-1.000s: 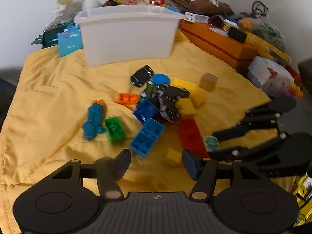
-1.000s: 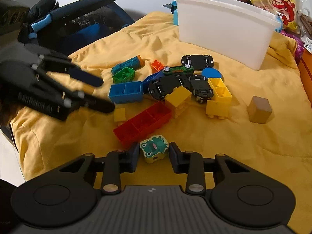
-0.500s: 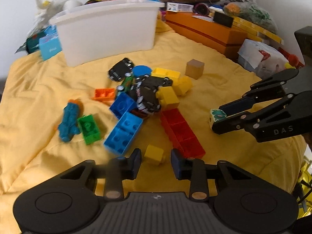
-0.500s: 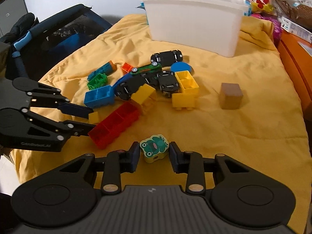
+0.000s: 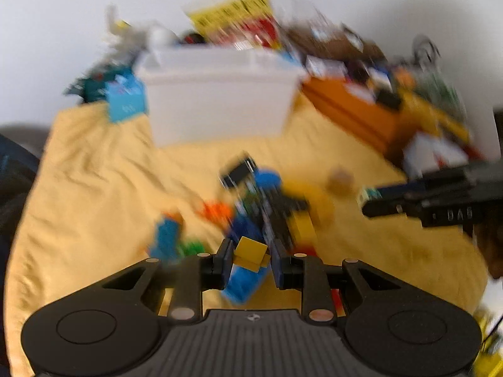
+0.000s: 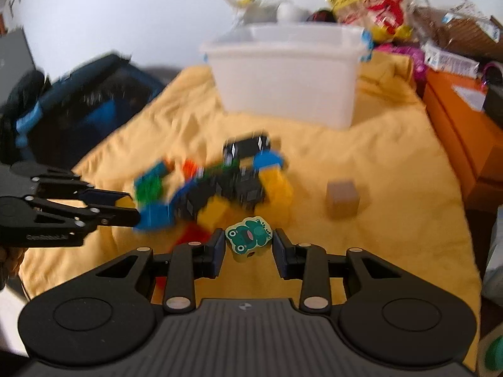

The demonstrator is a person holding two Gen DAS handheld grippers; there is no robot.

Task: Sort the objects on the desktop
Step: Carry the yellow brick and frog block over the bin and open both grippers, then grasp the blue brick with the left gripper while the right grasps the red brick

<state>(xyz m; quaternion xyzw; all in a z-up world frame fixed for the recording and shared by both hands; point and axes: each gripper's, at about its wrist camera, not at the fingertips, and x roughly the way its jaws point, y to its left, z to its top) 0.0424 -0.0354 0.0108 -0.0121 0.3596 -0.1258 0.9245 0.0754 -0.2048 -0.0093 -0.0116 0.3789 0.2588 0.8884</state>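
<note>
My left gripper (image 5: 249, 256) is shut on a small yellow block (image 5: 251, 249), lifted off the yellow cloth (image 5: 94, 188). My right gripper (image 6: 250, 242) is shut on a green frog block (image 6: 249, 235), also off the cloth. In the left wrist view the right gripper (image 5: 377, 202) hangs at the right with the frog block (image 5: 366, 194) at its tips. The left gripper (image 6: 125, 204) shows at the left of the right wrist view. A blurred pile of bricks and toy cars (image 6: 226, 185) lies between them. The white bin (image 6: 289, 84) stands behind the pile.
A wooden cube (image 6: 342, 198) sits alone right of the pile. An orange box (image 6: 465, 125) runs along the right edge. Snack bags (image 6: 371, 3) and clutter stand behind the bin. A dark blue bag (image 6: 88, 100) lies off the cloth's left edge.
My left gripper closed on the small yellow block and lifted it off the cloth. The right gripper, still holding the frog block, rose and swung toward the bin.
</note>
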